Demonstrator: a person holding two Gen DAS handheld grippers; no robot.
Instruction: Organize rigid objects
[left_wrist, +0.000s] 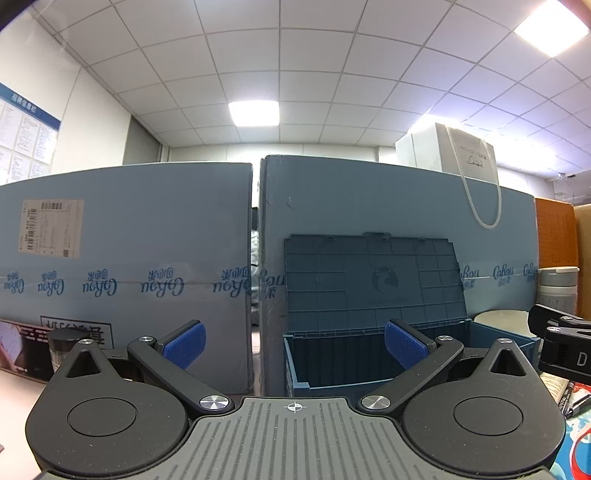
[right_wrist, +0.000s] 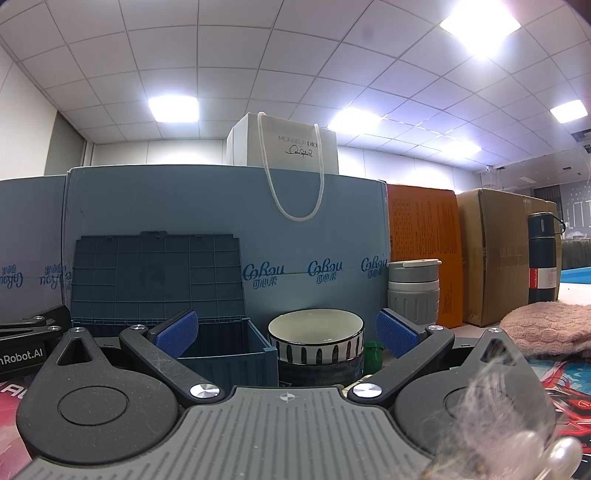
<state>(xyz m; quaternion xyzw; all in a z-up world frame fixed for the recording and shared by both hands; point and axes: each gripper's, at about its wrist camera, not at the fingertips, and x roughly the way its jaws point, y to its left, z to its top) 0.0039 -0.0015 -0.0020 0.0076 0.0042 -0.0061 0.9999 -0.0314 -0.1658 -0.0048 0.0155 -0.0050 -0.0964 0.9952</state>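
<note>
A dark blue storage box (left_wrist: 369, 354) (right_wrist: 225, 345) stands with its ribbed lid (left_wrist: 373, 280) (right_wrist: 157, 275) swung up against the blue cartons. My left gripper (left_wrist: 293, 345) is open and empty, pointing at the box's front left corner. My right gripper (right_wrist: 286, 332) is also open and empty, facing a striped bowl (right_wrist: 316, 338) (left_wrist: 502, 323) stacked on a darker bowl (right_wrist: 319, 371) just right of the box. A small green object (right_wrist: 373, 356) sits beside the bowls. The right gripper's body shows at the right edge of the left wrist view.
Tall blue cartons (left_wrist: 129, 266) (right_wrist: 314, 251) wall off the back, with a white paper bag (right_wrist: 291, 147) on top. A grey lidded cup (right_wrist: 413, 291), orange box (right_wrist: 424, 254), brown carton (right_wrist: 506, 254), dark flask (right_wrist: 543, 262) and pink knit fabric (right_wrist: 546, 328) are to the right. A dark-lidded jar (left_wrist: 62, 349) stands left.
</note>
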